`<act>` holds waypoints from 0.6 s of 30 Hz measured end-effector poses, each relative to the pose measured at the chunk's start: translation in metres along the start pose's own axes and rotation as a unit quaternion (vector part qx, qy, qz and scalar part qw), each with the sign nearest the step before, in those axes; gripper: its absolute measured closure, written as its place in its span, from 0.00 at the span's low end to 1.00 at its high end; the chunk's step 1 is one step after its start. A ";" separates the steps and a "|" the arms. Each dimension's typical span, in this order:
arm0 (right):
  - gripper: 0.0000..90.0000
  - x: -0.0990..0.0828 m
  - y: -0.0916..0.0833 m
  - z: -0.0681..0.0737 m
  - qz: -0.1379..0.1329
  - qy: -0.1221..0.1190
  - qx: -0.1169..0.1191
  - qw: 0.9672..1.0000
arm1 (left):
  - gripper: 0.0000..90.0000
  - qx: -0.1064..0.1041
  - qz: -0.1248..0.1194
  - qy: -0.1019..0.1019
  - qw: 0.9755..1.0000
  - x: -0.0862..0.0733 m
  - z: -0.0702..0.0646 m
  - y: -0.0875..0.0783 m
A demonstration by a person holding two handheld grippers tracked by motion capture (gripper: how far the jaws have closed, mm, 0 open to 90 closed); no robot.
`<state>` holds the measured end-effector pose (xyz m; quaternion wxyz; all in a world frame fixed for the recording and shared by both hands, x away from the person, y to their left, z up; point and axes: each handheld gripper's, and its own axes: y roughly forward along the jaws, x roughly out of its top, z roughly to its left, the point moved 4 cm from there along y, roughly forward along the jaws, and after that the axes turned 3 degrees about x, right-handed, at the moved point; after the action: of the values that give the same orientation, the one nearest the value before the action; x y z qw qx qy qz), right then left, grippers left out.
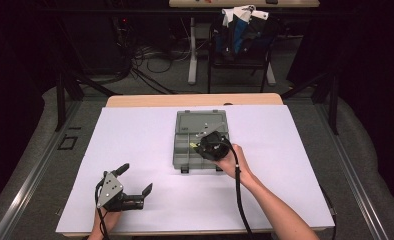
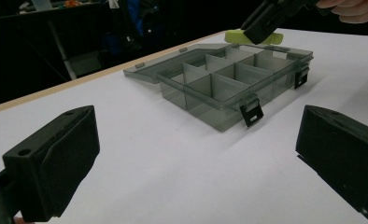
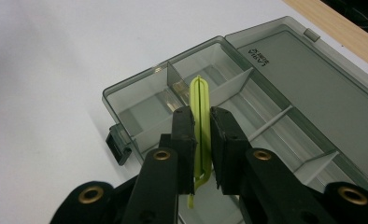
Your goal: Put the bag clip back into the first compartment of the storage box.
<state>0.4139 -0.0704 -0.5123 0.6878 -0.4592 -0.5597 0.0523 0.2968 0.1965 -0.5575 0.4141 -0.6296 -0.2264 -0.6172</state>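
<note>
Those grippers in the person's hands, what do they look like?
Both are black, with two blocky jaws. The left gripper carries a grey three-cornered plate; a black cable trails from the right gripper, whose jaw arms show brass-coloured rivets. The forearms are bare, without sleeves.

Slim yellow-green clip (image 3: 200,122) is hanging edge-on, clamped between two black jaws, above the compartments of a smoky grey organiser box (image 3: 140,100) lying open, lid flat.

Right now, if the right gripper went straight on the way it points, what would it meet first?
Probably the smoky grey plastic compartment box: the right gripper, shut on a flat lime-green clip, points into a compartment near the box's left end. Depth is unclear.
</note>
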 end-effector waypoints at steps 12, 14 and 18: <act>0.90 0.005 0.008 -0.002 0.002 0.003 0.000 1.000 | 0.00 0.001 0.000 0.000 1.000 0.000 0.000 0.000; 0.90 0.006 0.009 -0.002 0.005 0.004 0.002 1.000 | 0.00 0.001 0.000 -0.001 1.000 0.000 0.000 0.000; 0.90 0.008 0.010 -0.003 0.009 0.007 0.001 1.000 | 0.00 0.001 0.000 -0.001 1.000 0.000 0.000 0.000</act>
<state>0.4237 -0.0615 -0.5137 0.6913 -0.4639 -0.5511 0.0558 0.2968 0.1968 -0.5574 0.4141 -0.6296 -0.2272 -0.6169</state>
